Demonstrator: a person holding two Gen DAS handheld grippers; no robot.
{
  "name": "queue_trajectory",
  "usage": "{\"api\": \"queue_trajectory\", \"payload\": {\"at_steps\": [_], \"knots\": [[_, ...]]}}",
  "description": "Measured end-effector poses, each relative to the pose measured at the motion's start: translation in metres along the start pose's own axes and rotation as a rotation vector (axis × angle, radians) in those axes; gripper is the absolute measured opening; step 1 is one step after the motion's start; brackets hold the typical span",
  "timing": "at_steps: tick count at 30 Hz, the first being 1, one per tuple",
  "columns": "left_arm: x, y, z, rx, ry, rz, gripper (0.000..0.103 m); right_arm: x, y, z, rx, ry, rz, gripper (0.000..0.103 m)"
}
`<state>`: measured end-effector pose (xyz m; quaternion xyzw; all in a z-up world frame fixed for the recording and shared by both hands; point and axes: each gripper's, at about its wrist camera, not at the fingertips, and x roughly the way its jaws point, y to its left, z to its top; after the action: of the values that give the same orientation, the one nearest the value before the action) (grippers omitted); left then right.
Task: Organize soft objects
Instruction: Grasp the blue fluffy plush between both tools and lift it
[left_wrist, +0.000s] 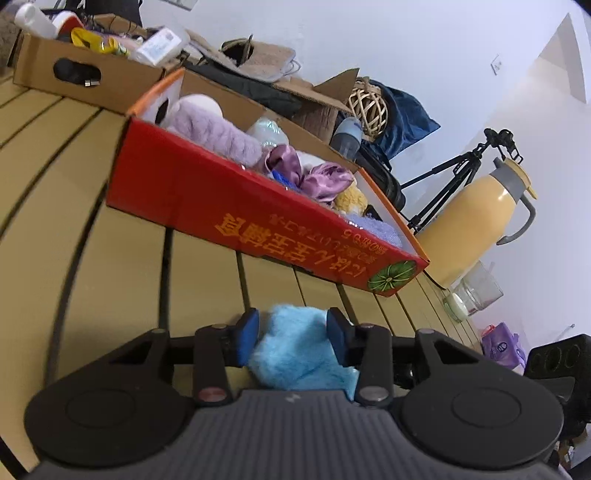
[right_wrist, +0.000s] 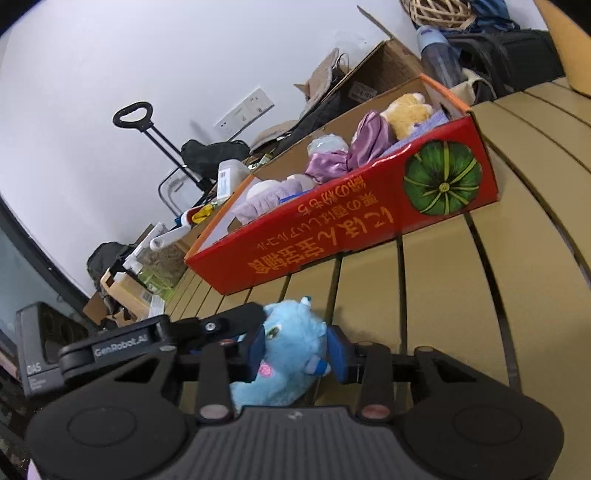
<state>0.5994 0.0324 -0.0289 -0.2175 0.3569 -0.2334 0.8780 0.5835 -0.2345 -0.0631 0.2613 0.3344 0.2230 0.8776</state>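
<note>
Blue plush fur fills the gap of both my claws: the left claw (left_wrist: 291, 332) has its blue pads (left_wrist: 246, 334) pressed into the sides of a fluffy blue stuffed toy (left_wrist: 295, 350), narrowed to about a third of its travel and clamped on it. My right claw (right_wrist: 297, 349) grips the same blue stuffed toy (right_wrist: 286, 350) at the head, where I can see an eye, a pink patch and a small horn, with one pad on either side squeezing the fur. From the right wrist view the left claw's black arm reaches in from the left and meets the toy too. The toy sits low over the slatted tan tabletop (left_wrist: 110, 258), just in front of the red cardboard box (left_wrist: 221, 210), which carries orange lettering and a green pumpkin picture (right_wrist: 441, 177) on its near wall. Inside that box lie a lilac knitted piece (left_wrist: 218, 136), a shiny purple satin scrunchie (left_wrist: 325, 181), a yellow plush toy (right_wrist: 406, 114) and a lavender towel (left_wrist: 373, 227). Beyond the box's right end on the tabletop stands a yellow thermos jug (left_wrist: 476, 218) with a glass jar (left_wrist: 472, 295) beside it.
</note>
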Motion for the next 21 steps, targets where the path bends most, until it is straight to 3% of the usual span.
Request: {"api": "queue_trajectory", "payload": {"at_steps": [4,8,12,17,21], "knots": [[-0.019,0.006,-0.004,0.035,-0.04,0.016,0.044,-0.01,0.004,-0.007,-0.077,0.001,0.02,0.042],[-0.014,0.002,-0.01,0.064,-0.001,0.009,0.045,-0.003,0.0,-0.009,-0.046,0.023,0.029,0.042],[-0.01,0.0,-0.015,0.075,0.017,-0.01,0.032,-0.001,-0.006,-0.011,-0.005,0.024,0.056,0.037],[-0.023,-0.011,-0.015,0.084,-0.057,-0.036,0.03,-0.014,0.006,-0.007,-0.037,-0.01,0.057,0.035],[-0.032,-0.036,0.025,0.097,-0.136,-0.087,0.029,-0.032,0.03,0.037,-0.118,-0.095,0.052,0.035]]}}
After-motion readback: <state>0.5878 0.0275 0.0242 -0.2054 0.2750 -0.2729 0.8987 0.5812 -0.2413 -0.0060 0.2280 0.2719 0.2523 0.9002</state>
